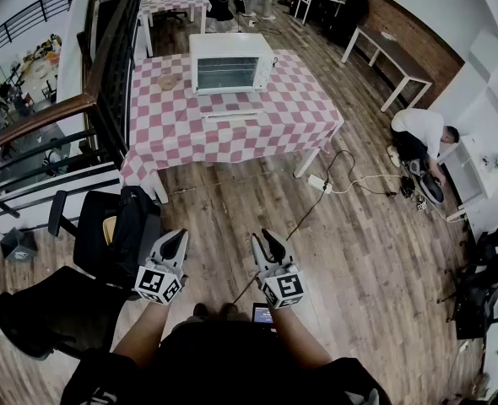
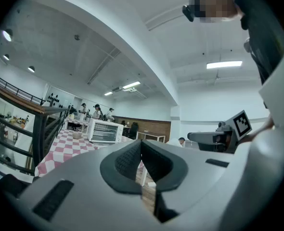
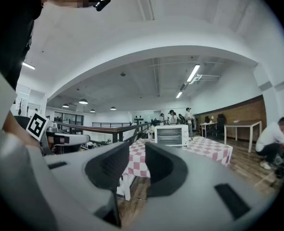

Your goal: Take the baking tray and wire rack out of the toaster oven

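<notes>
A white toaster oven (image 1: pixel 230 62) stands on a pink-and-white checked table (image 1: pixel 173 133), far ahead of me across the wooden floor. A flat pale panel (image 1: pixel 232 112) lies on the cloth right in front of it. The tray and rack are too small to make out from here. Low in the head view I hold both grippers level, well short of the table. The pads of my left gripper (image 1: pixel 175 241) (image 2: pixel 141 154) meet, with nothing between them. My right gripper (image 1: pixel 266 241) (image 3: pixel 137 163) shows a clear gap between its pads and holds nothing. Both gripper views catch the distant oven (image 2: pixel 103 131) (image 3: pixel 171 135).
A black office chair (image 1: pixel 105 234) stands at my left, and a dark railing (image 1: pixel 55 112) runs along the table's left side. A power strip (image 1: pixel 316 182) and its cable lie on the floor between me and the table. A person (image 1: pixel 422 133) crouches at the right. A small bowl (image 1: pixel 168 81) sits beside the oven.
</notes>
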A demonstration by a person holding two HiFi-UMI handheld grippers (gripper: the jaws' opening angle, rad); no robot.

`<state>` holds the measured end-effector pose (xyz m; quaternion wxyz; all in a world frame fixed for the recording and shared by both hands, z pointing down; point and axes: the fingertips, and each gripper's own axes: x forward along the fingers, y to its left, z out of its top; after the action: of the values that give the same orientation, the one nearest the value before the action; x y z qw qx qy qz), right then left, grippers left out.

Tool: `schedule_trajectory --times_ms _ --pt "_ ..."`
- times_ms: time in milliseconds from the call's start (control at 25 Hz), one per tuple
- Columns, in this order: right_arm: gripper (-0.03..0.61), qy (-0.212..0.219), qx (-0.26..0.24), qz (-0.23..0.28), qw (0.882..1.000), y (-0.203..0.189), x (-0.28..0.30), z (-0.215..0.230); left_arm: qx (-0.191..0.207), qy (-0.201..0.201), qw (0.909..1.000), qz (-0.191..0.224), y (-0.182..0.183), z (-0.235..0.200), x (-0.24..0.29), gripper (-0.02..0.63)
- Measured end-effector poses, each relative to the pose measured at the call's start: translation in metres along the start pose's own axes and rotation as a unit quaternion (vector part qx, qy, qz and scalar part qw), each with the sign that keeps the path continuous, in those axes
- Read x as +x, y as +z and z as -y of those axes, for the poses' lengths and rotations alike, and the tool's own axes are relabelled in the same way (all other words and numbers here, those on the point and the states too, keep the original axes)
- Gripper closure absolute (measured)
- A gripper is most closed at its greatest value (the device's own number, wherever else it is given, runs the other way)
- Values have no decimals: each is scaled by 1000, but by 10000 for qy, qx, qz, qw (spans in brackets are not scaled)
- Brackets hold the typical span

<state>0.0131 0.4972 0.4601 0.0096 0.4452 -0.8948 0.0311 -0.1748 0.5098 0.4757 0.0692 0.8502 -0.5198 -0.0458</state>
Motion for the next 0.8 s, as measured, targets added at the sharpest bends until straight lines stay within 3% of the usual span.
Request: schedule_trajectory --times_ms 440,800 --pt "474 31 -104 15 9999 6 -19 26 58 -46 10000 51 11 22 10 621" --pt "471 145 219 147 9995 4 -39 51 64 -15 10000 19 10 51 21 621"
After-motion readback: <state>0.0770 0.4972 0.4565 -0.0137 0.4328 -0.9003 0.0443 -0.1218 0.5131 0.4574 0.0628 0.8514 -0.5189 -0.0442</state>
